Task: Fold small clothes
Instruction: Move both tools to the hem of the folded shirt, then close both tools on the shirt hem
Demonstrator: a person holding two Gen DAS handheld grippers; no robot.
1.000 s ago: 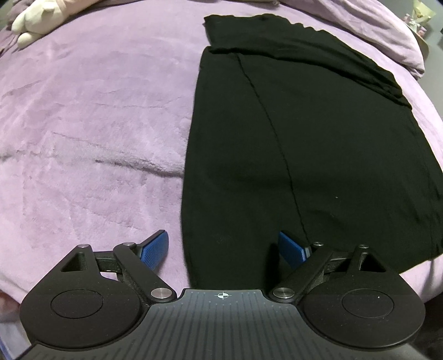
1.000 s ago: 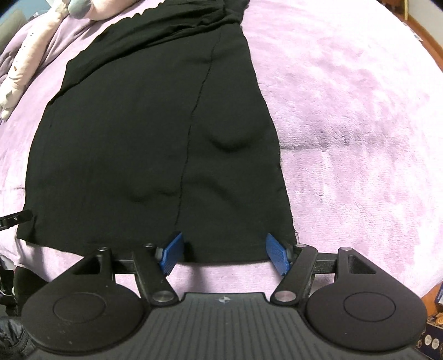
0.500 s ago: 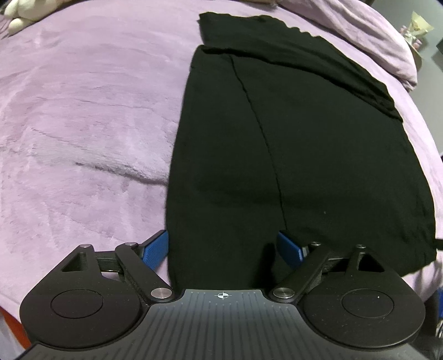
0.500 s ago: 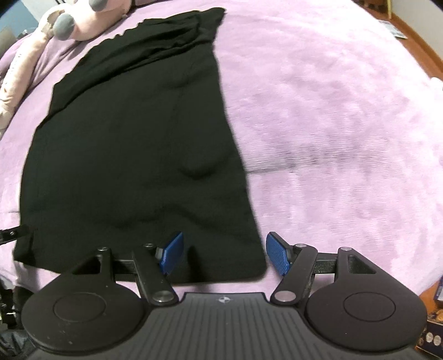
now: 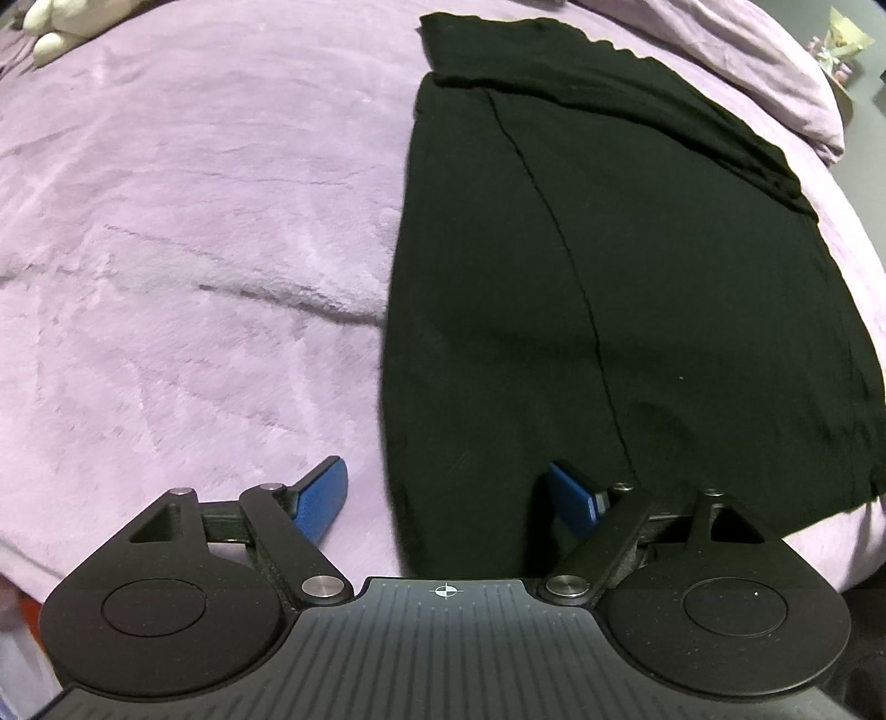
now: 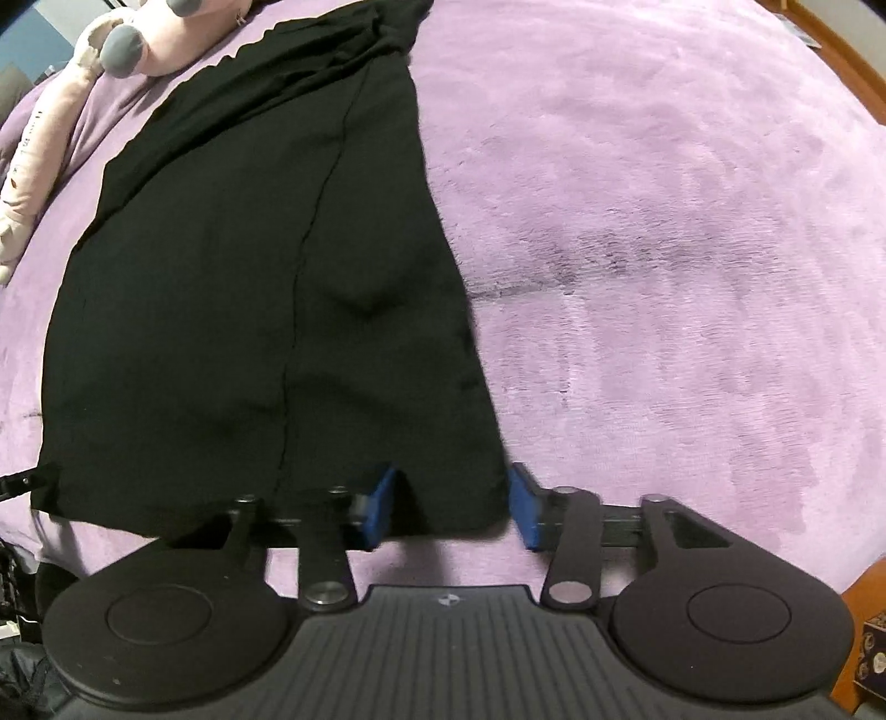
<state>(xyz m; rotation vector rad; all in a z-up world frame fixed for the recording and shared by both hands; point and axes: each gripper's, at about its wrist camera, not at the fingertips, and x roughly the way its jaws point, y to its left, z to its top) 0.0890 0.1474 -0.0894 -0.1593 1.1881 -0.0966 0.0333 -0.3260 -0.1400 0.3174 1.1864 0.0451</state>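
A long black garment [image 5: 637,288] with a seam down its middle lies flat on the purple blanket [image 5: 194,249]. My left gripper [image 5: 448,498] hangs over its near left corner. The jaws are wide and closing. One blue pad [image 5: 321,498] is over the blanket and the other over the cloth, and neither presses on it. In the right wrist view the garment [image 6: 249,304] reaches my right gripper [image 6: 451,509]. Those jaws are closing, with the near right corner between the blue pads [image 6: 379,509]. I see no squeeze on the cloth.
A plush toy [image 6: 111,50] lies beyond the garment's far end, and its pale paw [image 5: 44,27] shows at the top left. A bunched purple duvet [image 5: 747,66] lies at the far right. The wooden bed frame [image 6: 864,576] borders the blanket on the right.
The right gripper's pads have come much closer together around the garment's near right corner, and that view shifted sideways. The left pads narrowed slightly; the left gripper stays over the left corner.
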